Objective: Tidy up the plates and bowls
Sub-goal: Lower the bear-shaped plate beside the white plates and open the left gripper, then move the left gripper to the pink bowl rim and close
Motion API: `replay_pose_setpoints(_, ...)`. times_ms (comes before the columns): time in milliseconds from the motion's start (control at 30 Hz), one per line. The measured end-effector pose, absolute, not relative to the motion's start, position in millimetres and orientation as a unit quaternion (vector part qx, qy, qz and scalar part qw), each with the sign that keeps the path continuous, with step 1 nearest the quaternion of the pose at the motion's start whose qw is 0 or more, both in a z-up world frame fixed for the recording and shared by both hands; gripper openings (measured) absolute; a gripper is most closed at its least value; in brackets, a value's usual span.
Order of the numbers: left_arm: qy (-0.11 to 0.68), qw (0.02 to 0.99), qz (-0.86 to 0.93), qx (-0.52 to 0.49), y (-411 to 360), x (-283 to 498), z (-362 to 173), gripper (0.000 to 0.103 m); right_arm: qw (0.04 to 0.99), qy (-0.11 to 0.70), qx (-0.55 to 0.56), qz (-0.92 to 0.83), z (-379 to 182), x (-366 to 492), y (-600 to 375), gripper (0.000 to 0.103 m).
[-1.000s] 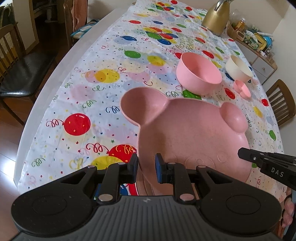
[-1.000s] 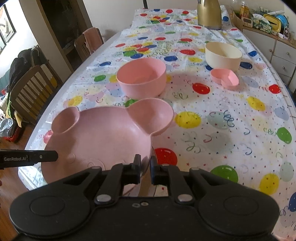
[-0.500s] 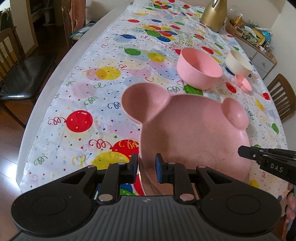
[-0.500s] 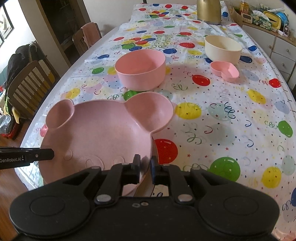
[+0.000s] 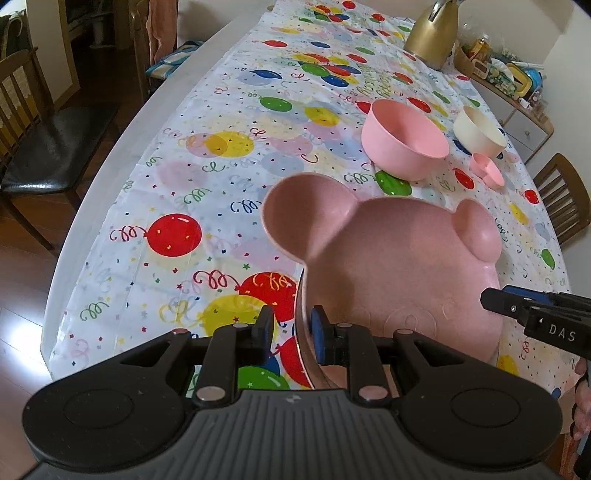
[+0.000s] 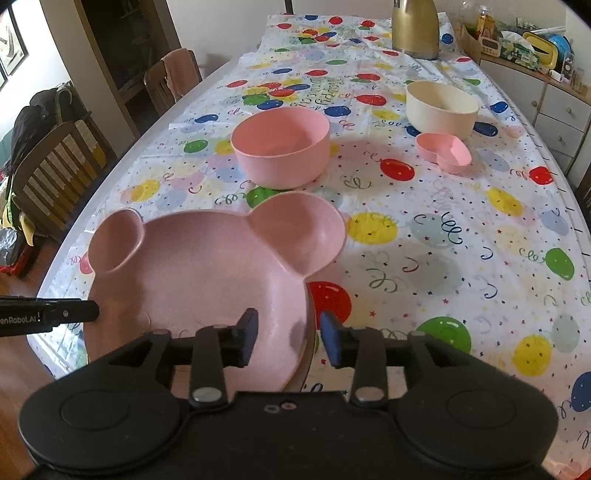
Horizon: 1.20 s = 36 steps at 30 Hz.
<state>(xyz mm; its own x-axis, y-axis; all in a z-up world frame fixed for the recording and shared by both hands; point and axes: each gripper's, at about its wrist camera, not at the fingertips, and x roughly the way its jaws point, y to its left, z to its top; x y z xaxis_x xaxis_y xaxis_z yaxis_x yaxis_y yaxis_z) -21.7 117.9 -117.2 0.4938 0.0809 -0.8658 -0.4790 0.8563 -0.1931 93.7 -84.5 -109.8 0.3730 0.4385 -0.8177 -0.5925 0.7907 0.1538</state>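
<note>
A pink bear-shaped plate (image 5: 388,266) (image 6: 192,266) sits at the near end of the table, ears pointing away. My left gripper (image 5: 291,328) is shut on its left rim, and one of its fingers (image 6: 66,314) shows at that edge in the right wrist view. My right gripper (image 6: 290,332) (image 5: 498,295) is at the plate's right rim. Its jaws are opening, with the rim between them and both pads off it. Farther back stand a pink bowl (image 5: 402,147) (image 6: 280,147), a cream bowl (image 5: 478,129) (image 6: 439,107) and a small pink heart dish (image 5: 487,171) (image 6: 443,151).
A balloon-print cloth (image 6: 461,258) covers the long table. A gold kettle (image 6: 415,26) stands at the far end. Wooden chairs (image 5: 37,147) (image 5: 565,199) flank the table, and a sideboard (image 6: 546,103) with clutter runs along the right wall.
My right gripper's jaws have spread apart and come off the plate's rim. The left gripper, the plate and the bowls have stayed where they were.
</note>
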Motion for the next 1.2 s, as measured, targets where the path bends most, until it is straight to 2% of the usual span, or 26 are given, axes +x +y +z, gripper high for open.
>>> replay_pose_setpoints(433,0.430,0.877,0.140,-0.164,101.6,-35.1,-81.6,0.022,0.832,0.440,-0.078,0.327,-85.5,79.4,-93.6,0.046)
replay_pose_setpoints(500,0.419,0.884,0.136,-0.156,98.2,-33.7,-74.9,0.029,0.836,0.433,-0.074,0.330,-78.8,77.7,-94.0,0.050)
replay_pose_setpoints(533,0.412,0.888,0.134,-0.152,96.5,-32.7,-70.9,0.041,0.838,0.427,-0.073,0.332,-74.8,77.0,-94.4,0.054)
replay_pose_setpoints(567,0.406,0.892,0.134,-0.150,94.6,-31.7,-67.5,0.060,0.841,0.421,-0.072,0.333,-70.6,76.5,-94.6,0.058)
replay_pose_setpoints(633,0.387,0.900,0.138,-0.145,91.2,-30.1,-59.5,0.071,0.845,0.411,-0.069,0.335,-62.7,76.8,-95.5,0.062)
replay_pose_setpoints(733,0.373,0.907,0.134,-0.141,87.1,-19.8,-49.4,0.071,0.851,0.398,-0.066,0.336,-51.9,79.5,-96.4,0.066)
replay_pose_setpoints(800,0.365,0.911,0.132,-0.138,83.6,-12.0,-43.4,0.071,0.855,0.389,-0.066,0.336,-46.0,83.7,-96.3,0.073)
replay_pose_setpoints(867,0.357,0.915,0.131,-0.131,79.0,-1.0,-37.3,0.072,0.861,0.379,-0.065,0.332,-39.7,90.0,-96.0,0.084)
replay_pose_setpoints(1033,0.342,0.923,0.137,-0.116,69.5,28.0,-27.9,0.078,0.877,0.351,-0.062,0.323,-29.2,109.3,-94.6,0.101)
replay_pose_setpoints(1200,0.343,0.922,0.139,-0.116,65.3,60.0,-26.1,0.079,0.885,0.331,-0.053,0.322,-25.3,133.8,-92.8,0.103)
